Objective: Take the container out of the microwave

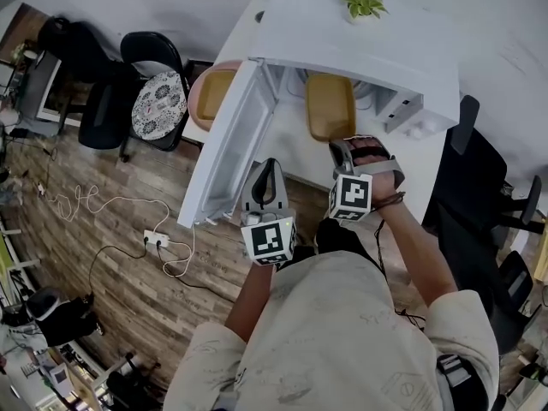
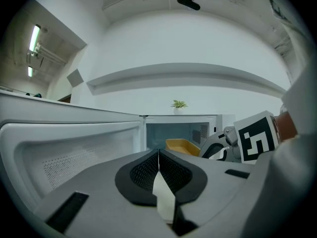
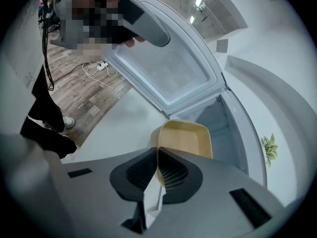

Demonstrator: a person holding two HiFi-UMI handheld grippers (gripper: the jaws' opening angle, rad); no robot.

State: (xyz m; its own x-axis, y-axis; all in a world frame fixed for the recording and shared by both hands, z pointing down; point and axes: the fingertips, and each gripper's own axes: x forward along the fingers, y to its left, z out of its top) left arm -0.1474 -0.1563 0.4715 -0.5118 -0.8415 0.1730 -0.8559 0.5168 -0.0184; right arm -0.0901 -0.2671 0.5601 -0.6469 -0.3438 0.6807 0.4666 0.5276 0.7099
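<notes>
right gripper [image 3: 157, 156] pinching container [image 3: 188, 138] rim, microwave door [image 3: 173, 78] open

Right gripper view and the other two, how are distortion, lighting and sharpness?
Right gripper view: fisheye bows the white microwave door, corners go black, the shallow yellow plastic container is sharp and evenly lit. Left gripper view: same bowing, with a bright ceiling strip light at upper left. Head view: milder warp, soft even light.

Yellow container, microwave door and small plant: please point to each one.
yellow container [image 1: 330, 108]: head view, its inside floor.
microwave door [image 1: 229, 146]: head view, its inner face.
small plant [image 1: 361, 1]: head view, its leaves.
</notes>
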